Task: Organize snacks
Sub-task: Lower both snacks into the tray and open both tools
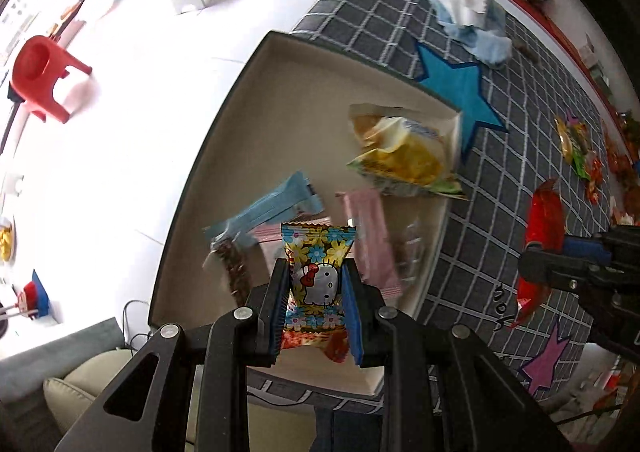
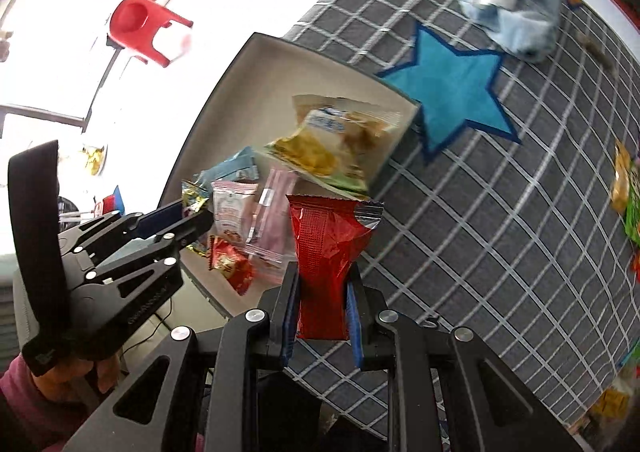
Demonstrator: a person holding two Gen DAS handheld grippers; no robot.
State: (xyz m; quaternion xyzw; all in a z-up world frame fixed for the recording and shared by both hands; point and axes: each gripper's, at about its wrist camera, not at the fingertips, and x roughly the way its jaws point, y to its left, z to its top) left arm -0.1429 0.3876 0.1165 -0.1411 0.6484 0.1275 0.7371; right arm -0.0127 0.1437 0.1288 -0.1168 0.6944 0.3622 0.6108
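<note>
The left gripper (image 1: 315,294) is clamped on a flowered cat-print candy packet (image 1: 316,276), fingers pressing its two sides, and hangs over the shallow beige tray (image 1: 256,123). The right gripper (image 2: 322,306) is clamped on a red foil packet (image 2: 326,252), held over the checked grey cloth (image 2: 480,232) just beside the tray's near edge. The tray already holds a yellow chip bag (image 1: 400,155), a light-blue bar (image 1: 272,203) and pink wrappers (image 1: 372,240).

Likely faults from this position:

- Collision of the two grippers — both converge on the same corner of the tray, and the right-wrist view shows the left gripper (image 2: 192,217) close beside the red packet. Releasing one at a time would avoid contact.
- Release outside the tray. The red packet is not yet over the tray; opened here, it would drop on the cloth or straddle the rim.
- Overhang — the tray appears to project past the edge of the cloth-covered surface. A downward push on that side could tip it and spill the contents to the floor.
- Slip of the foil. Both wrappers are smooth and gripped at a narrow waist; a quick swing could let one slide out early.
- More snacks (image 1: 576,143) lie well apart on the cloth; the task is judged far from finished.
</note>
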